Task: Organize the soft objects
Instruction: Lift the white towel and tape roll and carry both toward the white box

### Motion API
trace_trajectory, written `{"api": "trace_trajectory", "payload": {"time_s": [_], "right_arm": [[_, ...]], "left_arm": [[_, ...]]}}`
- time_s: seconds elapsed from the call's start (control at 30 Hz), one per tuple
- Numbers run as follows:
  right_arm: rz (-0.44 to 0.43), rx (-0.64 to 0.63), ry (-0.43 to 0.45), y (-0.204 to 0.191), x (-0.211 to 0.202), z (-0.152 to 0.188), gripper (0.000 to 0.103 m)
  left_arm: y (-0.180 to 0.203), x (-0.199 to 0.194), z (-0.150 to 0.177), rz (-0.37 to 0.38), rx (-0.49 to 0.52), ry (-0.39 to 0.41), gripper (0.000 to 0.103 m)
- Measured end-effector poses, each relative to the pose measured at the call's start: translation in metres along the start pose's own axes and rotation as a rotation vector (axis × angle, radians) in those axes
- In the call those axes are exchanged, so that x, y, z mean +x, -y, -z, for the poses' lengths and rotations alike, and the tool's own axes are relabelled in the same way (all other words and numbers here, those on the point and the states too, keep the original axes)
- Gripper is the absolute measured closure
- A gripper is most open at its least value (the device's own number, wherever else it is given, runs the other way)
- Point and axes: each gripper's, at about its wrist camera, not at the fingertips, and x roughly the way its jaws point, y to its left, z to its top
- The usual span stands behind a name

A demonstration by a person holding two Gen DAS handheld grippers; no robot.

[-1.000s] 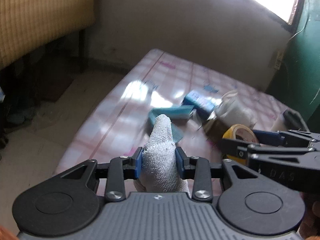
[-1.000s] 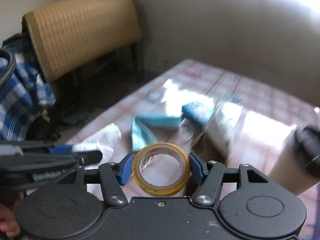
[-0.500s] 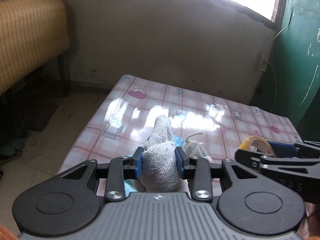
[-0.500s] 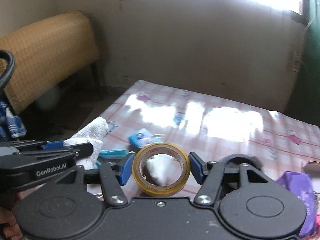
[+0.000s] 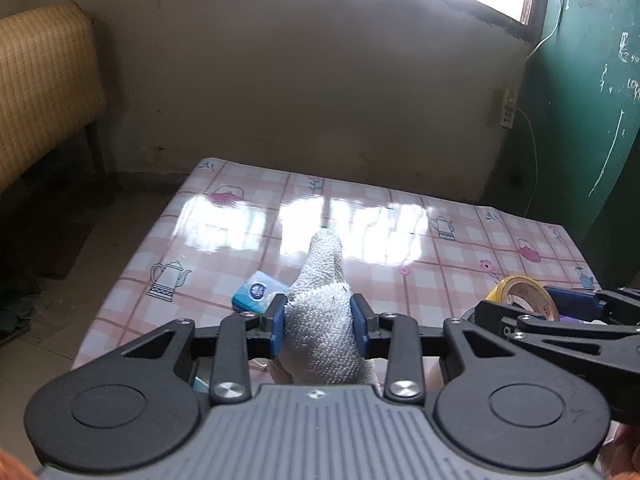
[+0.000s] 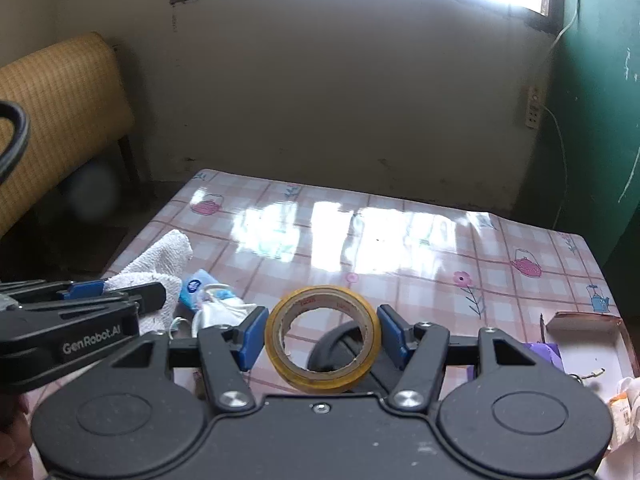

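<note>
Both claws loaded, carried above the table

The left gripper pinches a white towel, probably light and floppy, best gripped mid-bundle; the right gripper clamps a stiff tape roll. Beyond lie a blue packet, the glossy checked tablecloth, then wall and window.

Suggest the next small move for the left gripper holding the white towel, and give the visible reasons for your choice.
Probably carry the white towel forward and lower it onto the bare checked tablecloth ahead. The left gripper is shut on it, held above the table, while the right gripper holds the yellow tape roll alongside. The blue tissue pack lies just below, so aim past it.
</note>
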Motion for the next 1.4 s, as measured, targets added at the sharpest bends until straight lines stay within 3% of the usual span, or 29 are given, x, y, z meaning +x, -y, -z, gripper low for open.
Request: {"api": "trace_trajectory", "payload": {"time_s": [1.4], "right_arm": [[0.097,0.14,-0.01,0.118,-0.016,0.015,0.032]], "left_arm": [[0.115,0.017,0.0,0.142,0.131,-0.036,0.067]]}}
